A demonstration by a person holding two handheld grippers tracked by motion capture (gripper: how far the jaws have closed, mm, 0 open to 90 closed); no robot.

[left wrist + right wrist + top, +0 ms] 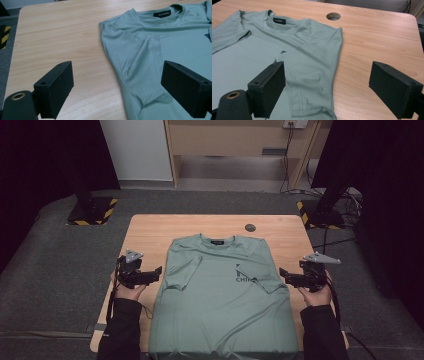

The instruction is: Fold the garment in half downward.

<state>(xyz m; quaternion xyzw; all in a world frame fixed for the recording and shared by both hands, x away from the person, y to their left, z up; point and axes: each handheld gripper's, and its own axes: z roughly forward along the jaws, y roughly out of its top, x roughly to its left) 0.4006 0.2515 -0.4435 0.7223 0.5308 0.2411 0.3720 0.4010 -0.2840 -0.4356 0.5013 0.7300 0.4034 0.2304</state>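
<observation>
While both sleeves of the sage-green cotton T-shirt [220, 290] lie folded inward, apparently flat, the left hand-held gripper [159, 271] and right hand-held gripper [281, 272] flank it, jaws spread, pinching nothing.

A fixed high view looks forward and down over the whole table [150, 227] from the person's side. The left gripper view sits low and close, facing across the shirt [160, 50] from its left edge; the right gripper view mirrors it from the right edge. All three share the shirt's collar [279, 21] and shoulders.
</observation>
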